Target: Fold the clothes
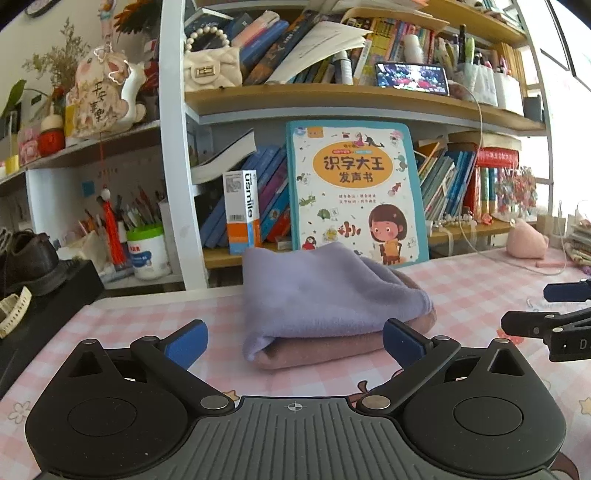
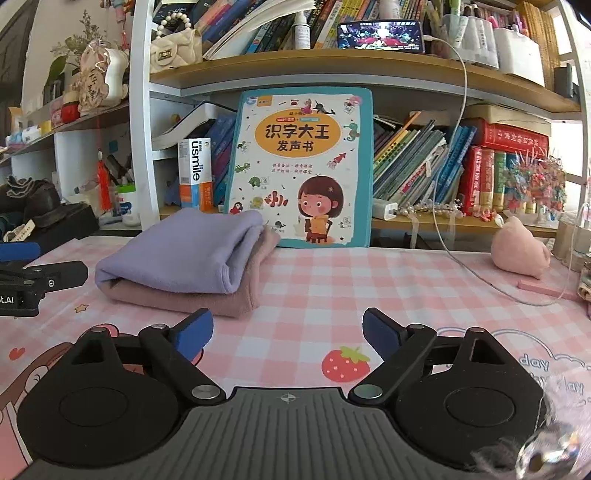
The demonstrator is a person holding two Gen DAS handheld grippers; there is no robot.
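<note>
Two soft fleece cloths [image 1: 325, 295] folded, stacked.

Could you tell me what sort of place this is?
Probably a home study corner or child's desk: crowded bookshelves, a children's picture book propped upright, and a pink checked cartoon table cover.

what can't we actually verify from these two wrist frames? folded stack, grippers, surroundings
- Pink garment: mostly covered by the purple garment in both views; its fold count can't be told.
- Rear of the stack: hidden by the stack itself.
- Right gripper, left wrist view: cut off by the right edge.
- Left gripper, right wrist view: cut off by the left edge.
- Phone screen: too small to read.
- Bottom-right corner, right wrist view: blurred object, unidentifiable.
</note>
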